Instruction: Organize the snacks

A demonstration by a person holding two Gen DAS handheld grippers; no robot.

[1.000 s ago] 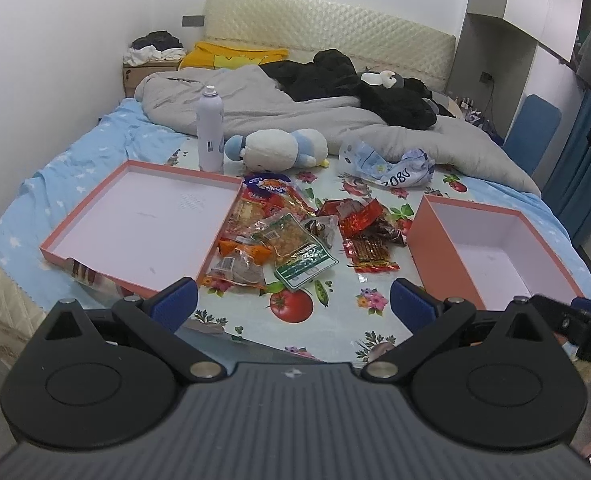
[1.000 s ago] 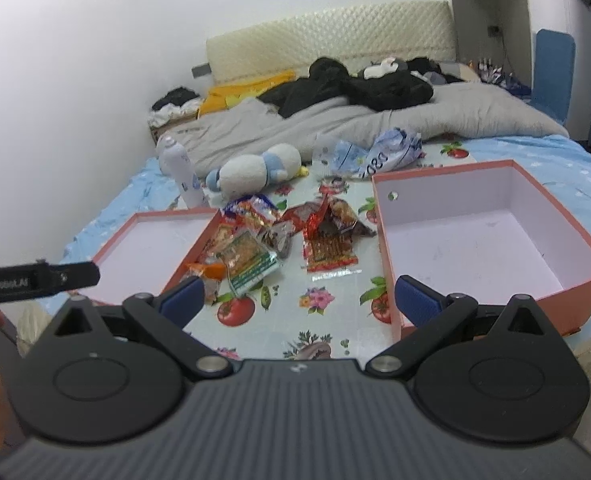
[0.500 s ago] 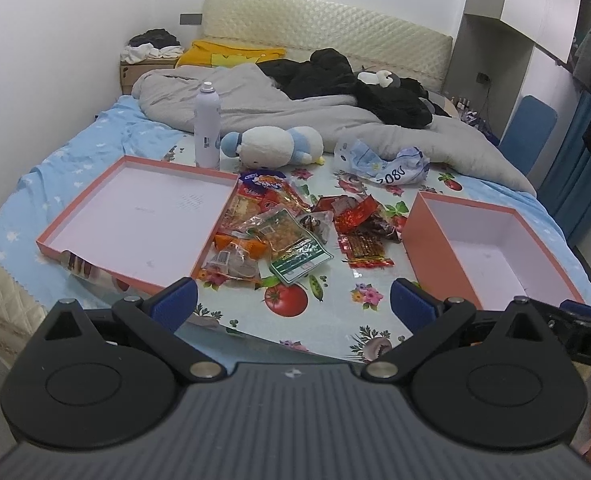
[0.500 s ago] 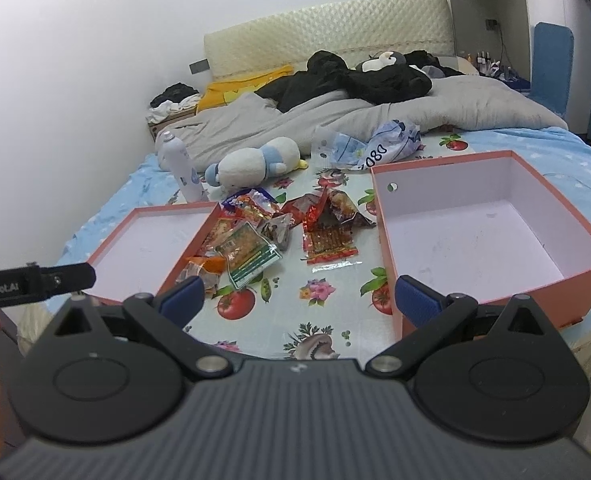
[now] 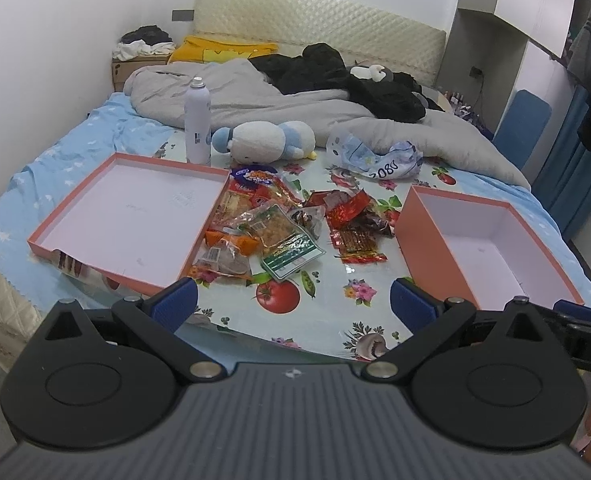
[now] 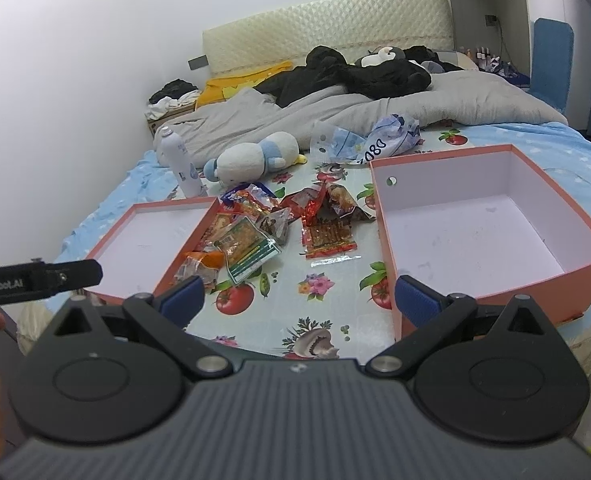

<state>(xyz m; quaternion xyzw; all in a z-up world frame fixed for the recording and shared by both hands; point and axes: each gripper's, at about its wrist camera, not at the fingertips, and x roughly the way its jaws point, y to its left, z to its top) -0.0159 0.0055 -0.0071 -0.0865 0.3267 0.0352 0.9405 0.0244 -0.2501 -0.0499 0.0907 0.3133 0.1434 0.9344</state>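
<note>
A heap of snack packets [image 5: 279, 228] [image 6: 263, 232] lies on a flowered cloth on the bed. Left of the heap is a shallow pink box lid [image 5: 47, 246] [image 6: 107, 240]; right of it stands a deeper pink box [image 5: 431, 236] [image 6: 387, 240], both empty. My left gripper [image 5: 293, 306] hovers open above the cloth's near edge, short of the heap, with nothing between its blue fingertips. My right gripper [image 6: 299, 298] is open too, near the deep box's front left corner, holding nothing.
A white spray bottle [image 5: 197, 120], a blue and white plush toy [image 5: 267, 140] and a crumpled plastic bag [image 5: 375, 156] lie beyond the snacks. Grey quilt and dark clothes cover the far bed. The bed's front edge is just below both grippers.
Both grippers have drawn back and risen slightly, so the boxes and snacks sit a little farther off. Both stay open and nothing on the bed has moved.
</note>
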